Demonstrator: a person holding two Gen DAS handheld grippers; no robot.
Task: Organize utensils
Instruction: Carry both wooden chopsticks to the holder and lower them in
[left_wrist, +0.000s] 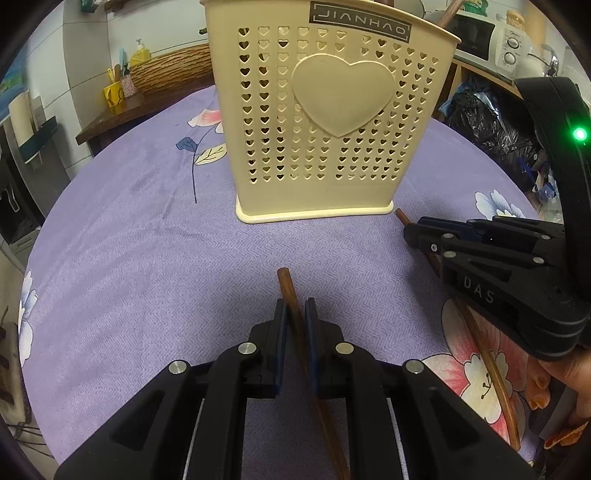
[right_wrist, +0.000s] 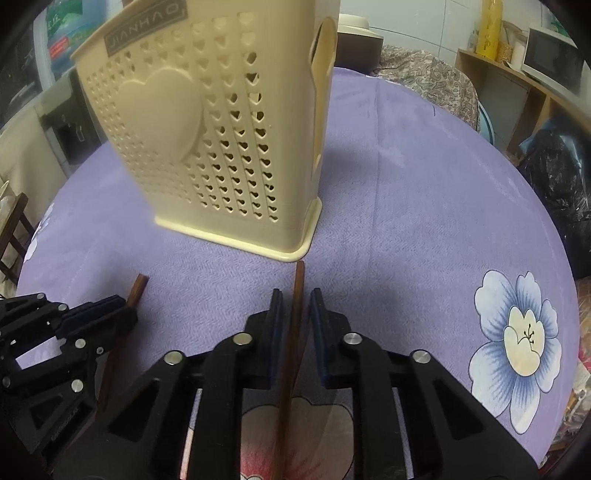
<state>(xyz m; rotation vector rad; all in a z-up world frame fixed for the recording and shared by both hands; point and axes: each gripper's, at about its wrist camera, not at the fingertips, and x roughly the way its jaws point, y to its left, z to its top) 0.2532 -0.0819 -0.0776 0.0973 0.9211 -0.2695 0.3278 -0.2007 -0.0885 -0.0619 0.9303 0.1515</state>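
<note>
Left wrist: holder (left_wrist: 325, 110) stands past chopstick (left_wrist: 291, 302) between fingers (left_wrist: 280, 332).

"JIANHAO" stands on the cream holder (left_wrist: 325, 110); "DAS" on the right tool (left_wrist: 413, 230).

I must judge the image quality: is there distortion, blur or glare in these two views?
Left wrist view: strong fisheye bending, dark corners; the holder is sharp, and a green light flares on the right gripper. Right wrist view: same bending; the holder's top looks soft, the tablecloth evenly lit, no strong glare.
</note>
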